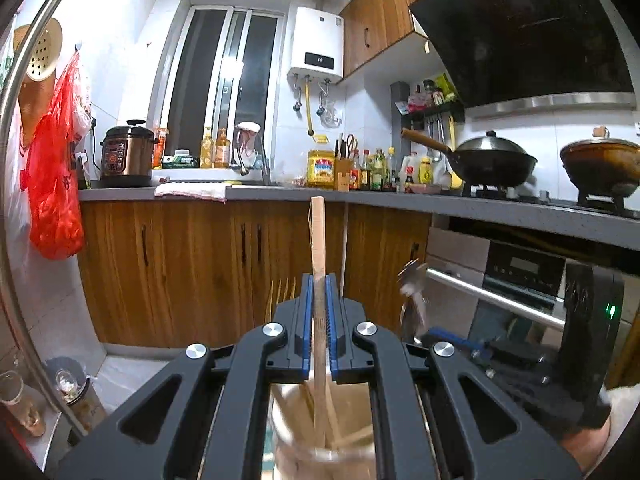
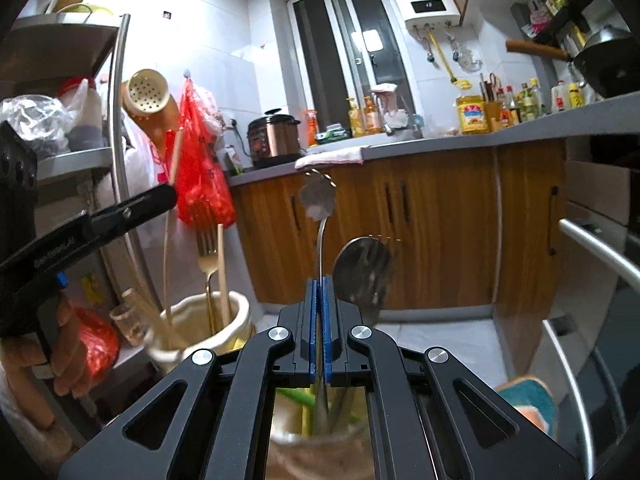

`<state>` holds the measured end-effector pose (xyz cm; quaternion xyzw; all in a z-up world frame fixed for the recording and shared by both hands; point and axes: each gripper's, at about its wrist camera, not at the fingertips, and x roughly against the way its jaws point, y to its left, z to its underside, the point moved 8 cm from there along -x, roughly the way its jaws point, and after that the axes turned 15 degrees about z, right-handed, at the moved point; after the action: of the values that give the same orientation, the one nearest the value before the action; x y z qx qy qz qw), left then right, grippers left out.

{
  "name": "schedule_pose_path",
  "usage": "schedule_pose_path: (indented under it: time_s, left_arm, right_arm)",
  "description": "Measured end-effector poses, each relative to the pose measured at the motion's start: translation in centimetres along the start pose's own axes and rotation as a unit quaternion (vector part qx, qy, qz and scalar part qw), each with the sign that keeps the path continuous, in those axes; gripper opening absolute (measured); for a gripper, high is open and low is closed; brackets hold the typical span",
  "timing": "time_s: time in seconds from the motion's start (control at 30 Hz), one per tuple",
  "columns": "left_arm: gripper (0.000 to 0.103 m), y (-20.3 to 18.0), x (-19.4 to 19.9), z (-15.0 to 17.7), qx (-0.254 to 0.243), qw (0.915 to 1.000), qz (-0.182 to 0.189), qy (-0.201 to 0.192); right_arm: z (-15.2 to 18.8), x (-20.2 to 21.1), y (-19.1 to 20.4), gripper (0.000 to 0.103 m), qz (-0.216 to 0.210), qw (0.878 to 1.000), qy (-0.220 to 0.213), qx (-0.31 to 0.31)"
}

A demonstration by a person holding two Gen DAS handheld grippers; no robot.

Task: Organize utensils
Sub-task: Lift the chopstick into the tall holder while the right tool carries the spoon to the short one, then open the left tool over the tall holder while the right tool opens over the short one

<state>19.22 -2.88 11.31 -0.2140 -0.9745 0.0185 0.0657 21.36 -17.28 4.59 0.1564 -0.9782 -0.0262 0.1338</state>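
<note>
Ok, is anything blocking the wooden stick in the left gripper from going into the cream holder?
Nothing visible. The wooden stick in the left gripper already reaches into the cream holder; a fork and sticks there leave room.

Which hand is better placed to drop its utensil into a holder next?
Probably left. The left gripper is shut on a wooden utensil whose lower end already sits inside the cream holder. The right gripper grips a metal utensil above a blurrier container.
</note>
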Motion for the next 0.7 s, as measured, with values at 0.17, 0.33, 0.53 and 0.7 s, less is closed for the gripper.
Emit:
schedule_pose_path:
  time_s: [0.17, 0.33, 0.53, 0.7]
  left_arm:
    - [0.006, -0.9, 1.9, 1.5, -0.001, 0.9992, -0.005, 0.039]
    - [0.006, -0.8, 2.0, 3.6, 0.025, 0.9961, -0.004, 0.084]
    - [0.006, -0.4, 1.6, 5.2, 0.04, 0.9924, -0.001, 0.117]
    - [0.013, -0.1, 1.6, 5.4, 0.041, 0.9921, -0.003, 0.118]
  right_arm:
    - [1.0, 1.9, -0.2, 0.002, 0.017, 1.0, 0.022, 0.003]
    - [2.3, 1.6, -0.4, 0.002, 0.025, 0.998, 0.049, 0.0]
    - [3.3, 1.2, -0.8, 0.002, 0.024, 0.997, 0.076, -0.009]
    - [3.5, 0.9, -1.2, 0.009, 0.017, 0.995, 0.092, -0.022]
